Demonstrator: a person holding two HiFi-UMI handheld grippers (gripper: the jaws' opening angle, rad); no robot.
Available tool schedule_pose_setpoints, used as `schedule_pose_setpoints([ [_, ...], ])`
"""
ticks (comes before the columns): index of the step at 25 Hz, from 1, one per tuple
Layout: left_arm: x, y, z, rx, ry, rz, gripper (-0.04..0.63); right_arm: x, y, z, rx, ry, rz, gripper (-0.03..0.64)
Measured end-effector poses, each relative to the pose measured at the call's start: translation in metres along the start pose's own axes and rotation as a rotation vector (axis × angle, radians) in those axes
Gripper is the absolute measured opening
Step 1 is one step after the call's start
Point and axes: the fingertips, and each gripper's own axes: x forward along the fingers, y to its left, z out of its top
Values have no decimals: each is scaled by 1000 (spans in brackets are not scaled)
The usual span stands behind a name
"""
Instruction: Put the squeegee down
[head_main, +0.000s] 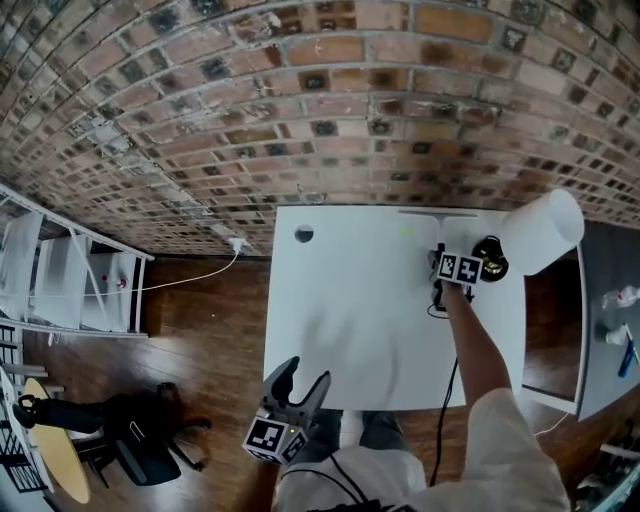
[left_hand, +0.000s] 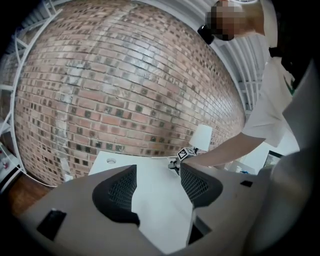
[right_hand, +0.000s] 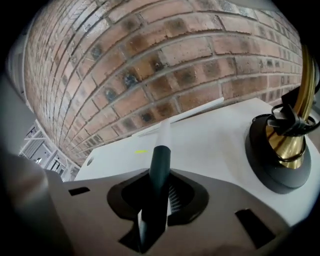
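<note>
The right gripper has its grey plastic jaws clamped on the slim squeegee. The ribbed black pads pinch the squeegee's dark, smooth, round-section handle. From the jaws the handle runs toward 12 o'clock and changes to a pale, whitish shaft. It ends in a long thin blade bar that lies crosswise along the far edge of the smooth white rectangular table, close under the rough red-brown brick wall. I cannot tell whether the blade touches the tabletop.

In the head view, a lamp with a white cylindrical shade stands at 3 o'clock from this gripper. In the right gripper view, its glossy round black base carries a polished brass stem with a black cord looped around it. It sits just beside the gripper and apart from the squeegee.

The left gripper hangs at the table's near edge, at 6 o'clock in the head view. Its curved jaws stand apart, with only bare tabletop showing between the mesh-textured black pads.

A small round grommet hole sits near the table's far left corner, at 10 o'clock, and a faint yellow mark lies at 11 o'clock from the right gripper. A black office chair stands on the dark glossy wooden floor at 8 o'clock.
</note>
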Motion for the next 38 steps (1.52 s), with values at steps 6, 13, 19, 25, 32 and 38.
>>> schedule_pose_setpoints([
  [6,2,1,8,-6,-18,-1,273,-14,-12,1,-149,-5,-87,280],
  [13,9,-7,27,34,-66,-36,273,-121,64,38,-333,-332,59,302],
  [19,15,-25,69,90,-189,-58,273,-262,118,45,-460,-639,77,399],
  [25,-1,-43,94,147,-286,-68,273,-372,174,11,-361,-880,141,397],
  [32,-34,-53,125,247,-366,-15,273,-396,227,-30,-431,-919,97,388],
  [38,-39,-41,120,253,-390,20,273,-405,244,-32,-474,-912,108,387],
])
